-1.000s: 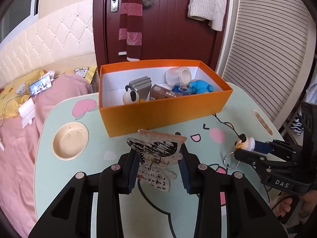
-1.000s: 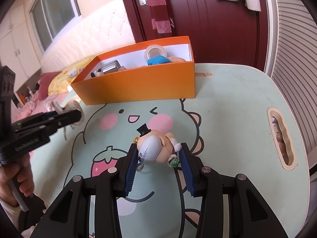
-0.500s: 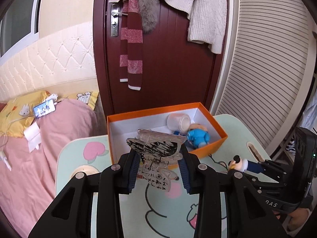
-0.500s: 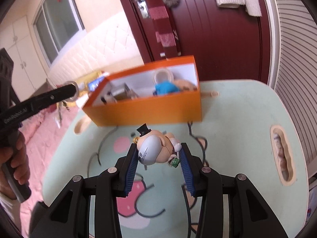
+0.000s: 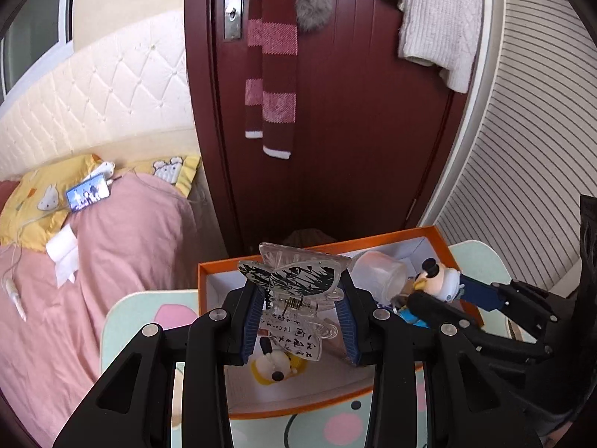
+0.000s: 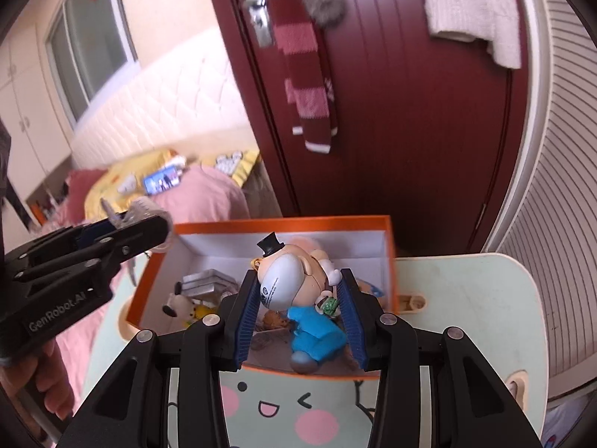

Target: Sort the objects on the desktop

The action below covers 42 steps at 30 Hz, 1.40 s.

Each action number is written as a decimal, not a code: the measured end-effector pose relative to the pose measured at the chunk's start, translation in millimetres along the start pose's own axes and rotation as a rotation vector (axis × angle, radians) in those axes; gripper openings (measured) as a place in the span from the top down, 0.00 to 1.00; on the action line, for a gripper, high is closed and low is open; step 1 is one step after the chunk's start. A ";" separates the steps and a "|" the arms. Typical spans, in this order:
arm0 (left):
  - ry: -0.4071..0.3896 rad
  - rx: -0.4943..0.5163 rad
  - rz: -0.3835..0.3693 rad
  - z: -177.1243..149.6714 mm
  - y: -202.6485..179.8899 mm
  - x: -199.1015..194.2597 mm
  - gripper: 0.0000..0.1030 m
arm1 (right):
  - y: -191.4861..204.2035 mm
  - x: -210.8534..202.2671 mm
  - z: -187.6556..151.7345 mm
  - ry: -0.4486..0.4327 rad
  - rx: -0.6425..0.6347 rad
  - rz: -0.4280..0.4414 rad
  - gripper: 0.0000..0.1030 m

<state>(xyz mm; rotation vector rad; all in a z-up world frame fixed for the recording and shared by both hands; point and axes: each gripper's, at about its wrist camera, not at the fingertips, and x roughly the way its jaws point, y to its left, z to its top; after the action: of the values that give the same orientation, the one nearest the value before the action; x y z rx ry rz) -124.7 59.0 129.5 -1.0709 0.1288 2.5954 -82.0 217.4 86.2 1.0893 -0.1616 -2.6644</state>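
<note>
My left gripper (image 5: 300,310) is shut on a clear butterfly hair clip (image 5: 294,280) with black markings and holds it above the left part of the orange box (image 5: 298,408). My right gripper (image 6: 298,298) is shut on a small top-hat figurine keychain (image 6: 287,280) and holds it above the middle of the orange box (image 6: 283,224). In the left wrist view the right gripper (image 5: 440,291) shows at the right with the figurine (image 5: 438,280). In the right wrist view the left gripper (image 6: 141,224) shows at the left.
The box holds a white dog toy (image 6: 177,304), a grey metal item (image 6: 203,282), a blue-clothed doll (image 6: 317,338) and a clear tape roll (image 5: 380,274). It stands on a mint cartoon table (image 6: 466,317). A pink bed (image 5: 112,231) and a dark red door (image 5: 354,112) lie beyond.
Both grippers have risen and moved forward from over the tabletop to above the box, each still holding its object. The box now lies directly below the fingers.
</note>
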 end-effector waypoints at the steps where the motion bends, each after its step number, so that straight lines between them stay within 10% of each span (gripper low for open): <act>1: 0.017 -0.011 0.002 0.6 1.6 7.4 0.63 | 2.5 7.8 0.1 0.018 -0.003 0.001 0.60; 8: 0.075 -0.027 0.093 3.3 5.4 30.6 0.60 | 10.1 40.9 3.2 0.049 0.047 0.036 0.60; 14: 0.005 -0.055 0.068 -4.1 20.1 8.0 0.26 | 12.6 31.7 6.5 0.001 0.037 0.027 0.50; 28: -0.002 -0.066 0.029 -116.9 15.6 -51.3 0.26 | 23.2 -48.1 -85.3 -0.109 -0.060 -0.078 0.24; 42: 0.017 -0.150 0.137 -177.1 23.0 -10.8 0.25 | 28.1 -8.3 -141.0 -0.067 -0.052 -0.208 0.24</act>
<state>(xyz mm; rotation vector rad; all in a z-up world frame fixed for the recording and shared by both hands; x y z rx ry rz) -6.6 -2.0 9.7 -1.1730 0.0116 2.7555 28.0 192.0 -3.2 1.0535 0.0089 -2.8724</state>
